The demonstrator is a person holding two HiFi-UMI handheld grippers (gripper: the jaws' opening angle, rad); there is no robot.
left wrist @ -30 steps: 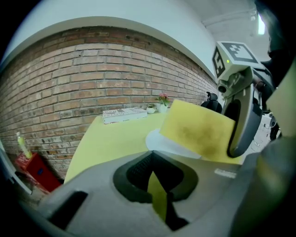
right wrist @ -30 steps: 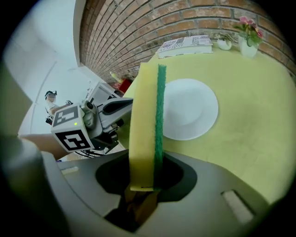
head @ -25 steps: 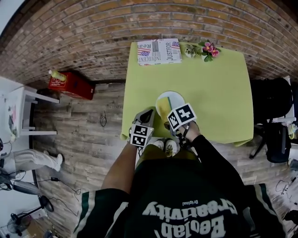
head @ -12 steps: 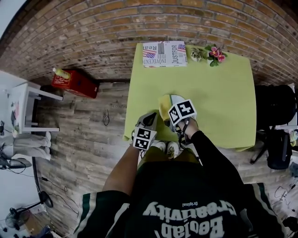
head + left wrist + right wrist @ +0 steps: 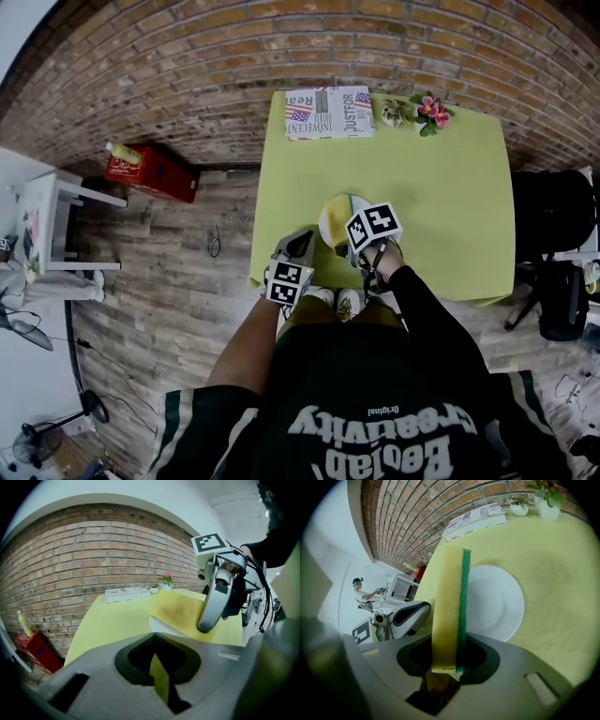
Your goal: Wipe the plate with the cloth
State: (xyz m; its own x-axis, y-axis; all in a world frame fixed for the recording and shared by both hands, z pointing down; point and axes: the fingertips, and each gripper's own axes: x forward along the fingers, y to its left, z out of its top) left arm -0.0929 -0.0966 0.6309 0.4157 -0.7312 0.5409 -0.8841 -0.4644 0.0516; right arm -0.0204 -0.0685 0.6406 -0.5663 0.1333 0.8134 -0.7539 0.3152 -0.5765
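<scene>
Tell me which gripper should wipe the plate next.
Right. The right gripper clamps the sponge at the plate; the left gripper carries no sponge, at the edge of the table.

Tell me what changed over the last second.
The right hand-held gripper edged slightly forward over the white plate, staying shut on the yellow-and-green sponge. The head camera shifted a little too. The left hand-held gripper stayed at the table edge, empty. The plate, printed paper and flowers did not move.
</scene>
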